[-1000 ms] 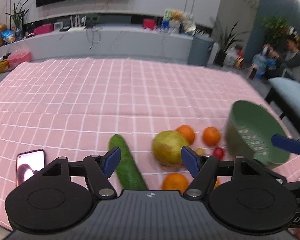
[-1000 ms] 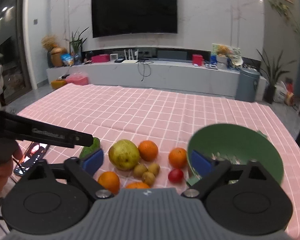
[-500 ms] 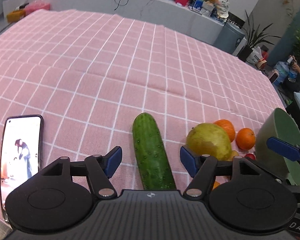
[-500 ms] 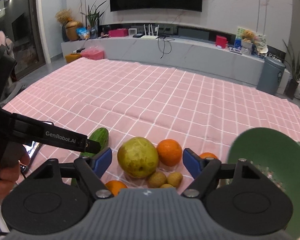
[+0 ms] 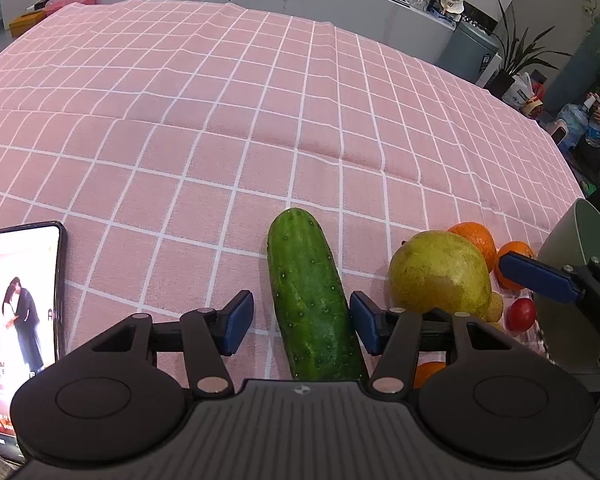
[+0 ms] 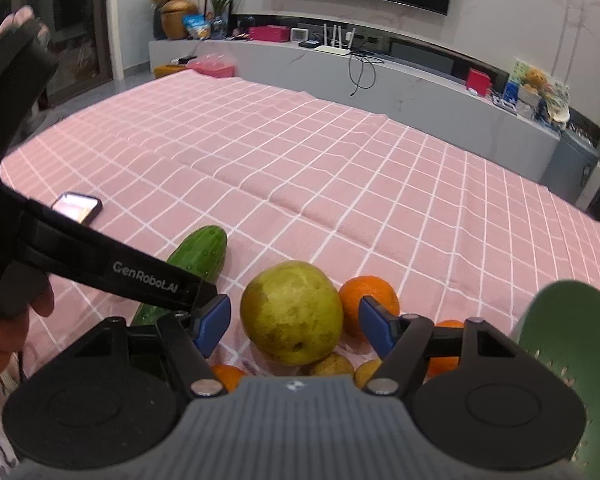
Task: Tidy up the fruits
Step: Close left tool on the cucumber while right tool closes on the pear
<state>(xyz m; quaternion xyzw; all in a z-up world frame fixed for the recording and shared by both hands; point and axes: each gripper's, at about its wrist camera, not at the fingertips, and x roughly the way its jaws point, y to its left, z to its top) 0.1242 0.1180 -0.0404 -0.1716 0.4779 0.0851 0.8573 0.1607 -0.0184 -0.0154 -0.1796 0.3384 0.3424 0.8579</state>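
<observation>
Though flat, cucumber (image 5: 310, 300) lengthwise between tongs (image 5: 302, 322).

Moved down and leftward over the last second: left gripper (image 5: 301, 322), formerly aimed between cucumber (image 5: 310, 300) and large pear (image 5: 440, 276), now straddling the cucumber with blue pads apart on either side. Also shifted left and closer: right gripper (image 6: 294, 322), earlier facing the green bowl (image 6: 572, 344) and small fruits, now bracketing the large pear with jaws spread, bowl pushed to the right edge. Phone (image 5: 20, 332) now larger in the left view.
</observation>
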